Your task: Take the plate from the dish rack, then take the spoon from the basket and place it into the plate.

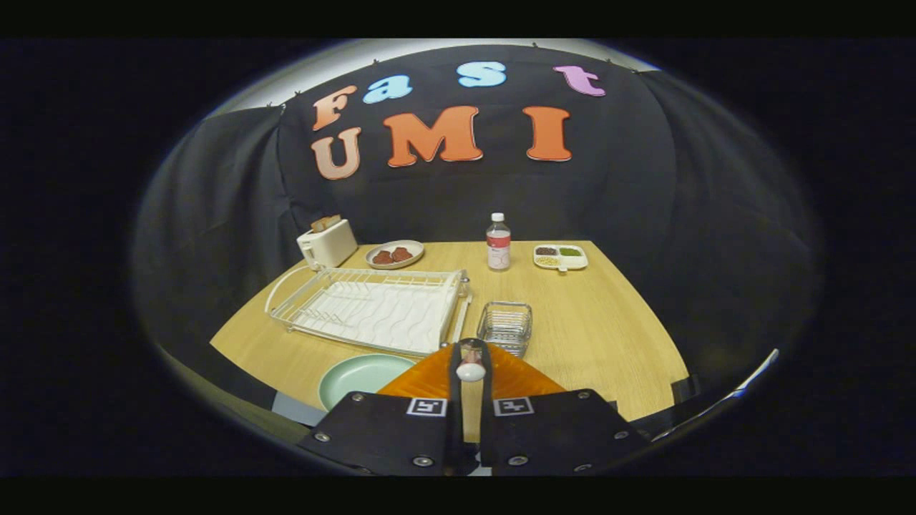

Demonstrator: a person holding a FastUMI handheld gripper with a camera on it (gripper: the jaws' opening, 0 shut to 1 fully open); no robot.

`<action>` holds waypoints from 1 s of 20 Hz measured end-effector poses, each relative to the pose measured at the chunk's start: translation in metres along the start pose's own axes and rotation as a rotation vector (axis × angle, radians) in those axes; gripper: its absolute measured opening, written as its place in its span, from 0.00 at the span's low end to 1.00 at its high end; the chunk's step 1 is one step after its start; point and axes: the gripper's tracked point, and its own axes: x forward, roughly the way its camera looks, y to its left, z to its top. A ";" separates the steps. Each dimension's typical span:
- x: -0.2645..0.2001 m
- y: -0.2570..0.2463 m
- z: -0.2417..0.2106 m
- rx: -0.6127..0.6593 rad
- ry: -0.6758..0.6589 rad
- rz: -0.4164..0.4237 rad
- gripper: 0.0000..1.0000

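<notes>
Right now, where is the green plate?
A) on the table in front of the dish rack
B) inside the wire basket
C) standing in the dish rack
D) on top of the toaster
A: the green plate lies flat on the table, just in front of the dish rack and beside the claw, whose fingers pinch the spoon.

no readable text, bottle (498, 242) label illegible

The gripper (470, 357) at bottom centre has two dark screw-studded plates, each bearing a square black-and-white marker.
</notes>
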 end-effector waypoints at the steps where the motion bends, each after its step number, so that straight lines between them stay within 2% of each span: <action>1: -0.002 0.009 -0.001 -0.002 0.002 0.029 0.09; 5: 0.003 0.028 -0.027 -0.067 0.077 0.086 0.09; 9: 0.011 0.054 -0.040 -0.054 0.112 0.159 0.09; 20: 0.049 0.107 -0.078 -0.030 0.197 0.277 0.10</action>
